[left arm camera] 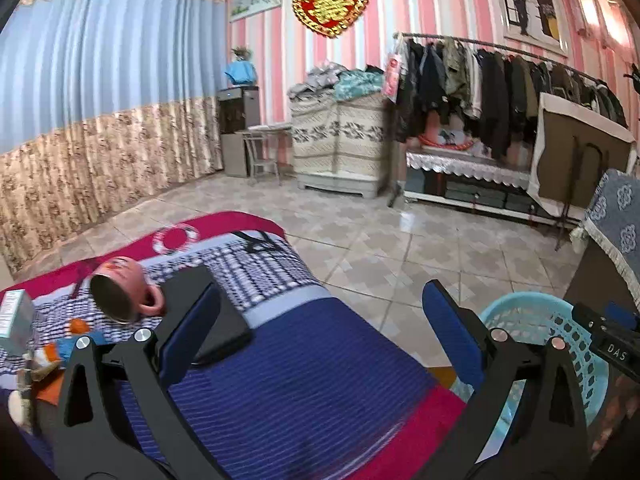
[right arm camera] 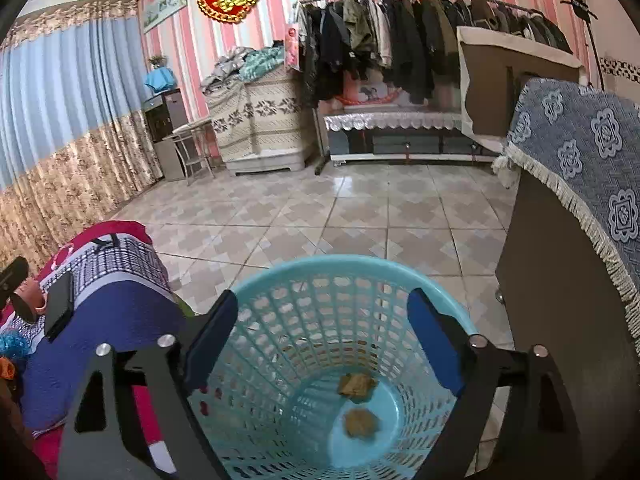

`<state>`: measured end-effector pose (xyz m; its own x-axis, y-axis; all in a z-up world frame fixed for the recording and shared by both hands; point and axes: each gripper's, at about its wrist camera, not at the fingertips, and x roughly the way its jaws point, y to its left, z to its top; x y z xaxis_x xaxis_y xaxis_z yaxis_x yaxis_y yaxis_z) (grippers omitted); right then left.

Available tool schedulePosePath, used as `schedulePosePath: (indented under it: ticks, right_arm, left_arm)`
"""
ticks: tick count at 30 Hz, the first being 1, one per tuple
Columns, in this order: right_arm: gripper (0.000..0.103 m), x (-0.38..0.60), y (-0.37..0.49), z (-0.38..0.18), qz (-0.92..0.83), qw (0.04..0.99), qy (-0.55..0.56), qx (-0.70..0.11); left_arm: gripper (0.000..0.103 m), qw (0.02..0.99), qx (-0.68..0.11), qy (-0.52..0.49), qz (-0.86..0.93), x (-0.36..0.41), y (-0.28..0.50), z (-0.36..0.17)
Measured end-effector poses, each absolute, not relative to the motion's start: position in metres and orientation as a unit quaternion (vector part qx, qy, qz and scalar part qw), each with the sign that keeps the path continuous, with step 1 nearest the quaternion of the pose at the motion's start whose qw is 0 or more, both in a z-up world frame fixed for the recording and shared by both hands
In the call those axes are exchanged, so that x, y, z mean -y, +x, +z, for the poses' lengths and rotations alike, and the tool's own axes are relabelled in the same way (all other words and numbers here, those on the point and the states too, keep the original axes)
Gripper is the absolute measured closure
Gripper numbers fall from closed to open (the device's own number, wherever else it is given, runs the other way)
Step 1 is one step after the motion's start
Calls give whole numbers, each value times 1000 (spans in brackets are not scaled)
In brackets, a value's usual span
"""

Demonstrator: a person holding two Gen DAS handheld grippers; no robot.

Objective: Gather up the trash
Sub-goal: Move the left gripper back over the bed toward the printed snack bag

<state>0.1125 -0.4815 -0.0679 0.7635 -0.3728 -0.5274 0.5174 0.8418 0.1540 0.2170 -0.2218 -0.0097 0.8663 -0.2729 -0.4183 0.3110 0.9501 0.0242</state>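
A light blue mesh waste basket (right arm camera: pixel 352 268) stands on the tiled floor beside the bed. Two crumpled brown scraps lie in its bottom, one (right arm camera: pixel 356 386) behind the other (right arm camera: pixel 361 422). My right gripper (right arm camera: pixel 322 338) is open and empty, held right above the basket's mouth. My left gripper (left arm camera: pixel 320 326) is open and empty above the blue striped bedspread (left arm camera: pixel 304 364). The basket shows at the right of the left wrist view (left arm camera: pixel 532 312). Colourful wrappers and scraps (left arm camera: pixel 52 354) lie on the bed at the far left, beside my left gripper.
A pink mug (left arm camera: pixel 120 288) lies on its side on the bed next to a black phone (left arm camera: pixel 208 312) and a small box (left arm camera: pixel 16 316). A cabinet with a blue patterned cloth (right arm camera: pixel 580 168) stands right of the basket. A clothes rack (right arm camera: pixel 420 40) lines the far wall.
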Motion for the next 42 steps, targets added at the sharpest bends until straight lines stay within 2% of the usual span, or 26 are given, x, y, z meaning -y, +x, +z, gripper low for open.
schedulePosePath:
  ticks: [4,8,24,42]
  right_arm:
    - [9,466,115,-57,-227,936,138,-231]
    - [7,448,119,-52,-208,943,123,-229]
    - [7,354,135,-37,-111,962,79,-236]
    - [7,262,153,-50,-35,968,25,-248]
  left_arm:
    - [5,971,-194,48,-129,198,202,2]
    - [5,972,-200,36,-118,170,190,8]
    - [5,983,-180,45,9,48,126,9]
    - [5,961,-259,-19,100,-82,108,-48]
